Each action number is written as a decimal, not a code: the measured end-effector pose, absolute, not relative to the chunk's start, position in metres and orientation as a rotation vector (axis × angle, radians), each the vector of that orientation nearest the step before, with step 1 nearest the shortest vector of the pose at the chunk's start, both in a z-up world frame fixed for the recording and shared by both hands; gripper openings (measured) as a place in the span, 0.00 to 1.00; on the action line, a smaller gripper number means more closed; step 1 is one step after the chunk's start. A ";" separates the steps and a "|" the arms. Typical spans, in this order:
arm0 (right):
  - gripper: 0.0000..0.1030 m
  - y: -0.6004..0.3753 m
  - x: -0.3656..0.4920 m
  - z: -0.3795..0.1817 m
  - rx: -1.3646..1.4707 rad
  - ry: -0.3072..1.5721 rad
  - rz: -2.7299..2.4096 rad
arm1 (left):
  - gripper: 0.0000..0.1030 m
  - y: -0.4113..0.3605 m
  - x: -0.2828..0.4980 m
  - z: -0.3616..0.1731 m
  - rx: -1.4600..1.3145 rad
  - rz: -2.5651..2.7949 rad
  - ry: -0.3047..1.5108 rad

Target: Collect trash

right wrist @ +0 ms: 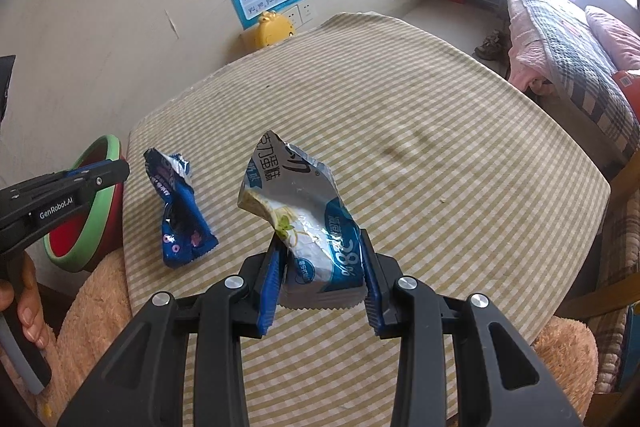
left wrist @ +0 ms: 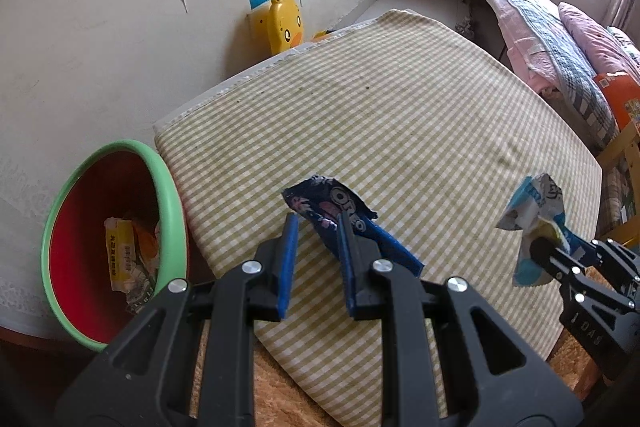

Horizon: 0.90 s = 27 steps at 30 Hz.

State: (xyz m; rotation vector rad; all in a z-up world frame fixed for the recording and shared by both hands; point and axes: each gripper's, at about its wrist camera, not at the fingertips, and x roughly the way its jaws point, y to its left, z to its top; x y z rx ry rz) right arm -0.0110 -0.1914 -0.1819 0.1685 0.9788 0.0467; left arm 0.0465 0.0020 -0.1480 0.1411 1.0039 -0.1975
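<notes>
With some rubbish already in the green-rimmed red plastic bin (left wrist: 116,239) at nine o'clock, the right gripper (right wrist: 322,267) grasps the crumpled white-and-blue foil cake wrapper (right wrist: 298,215), while the left gripper (left wrist: 318,247), nearly closed, holds nothing above the dark blue Oreo wrapper (left wrist: 340,211) left on the checked tablecloth (left wrist: 400,115).

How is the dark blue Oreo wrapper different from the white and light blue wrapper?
The Oreo wrapper is dark blue; the white wrapper is white, silver and light blue. The Oreo wrapper lies on the checked tablecloth with nothing gripping it; the white wrapper is pinched in the right tool and sticks up. In the right view the Oreo wrapper looks smaller. Both are crumpled, torn-open snack wrappers.
</notes>
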 end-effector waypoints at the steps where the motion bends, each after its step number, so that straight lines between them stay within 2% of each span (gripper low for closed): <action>1: 0.32 -0.190 -0.011 -0.182 0.166 0.980 0.049 | 0.19 0.003 0.046 -0.148 0.139 -0.196 1.003; 19: 0.32 -0.177 0.001 -0.139 0.178 0.902 0.098 | 0.19 0.034 0.043 -0.112 0.124 -0.125 0.899; 27: 0.32 -0.166 0.021 -0.132 0.195 0.909 0.111 | 0.19 0.052 0.049 -0.113 0.068 -0.113 0.917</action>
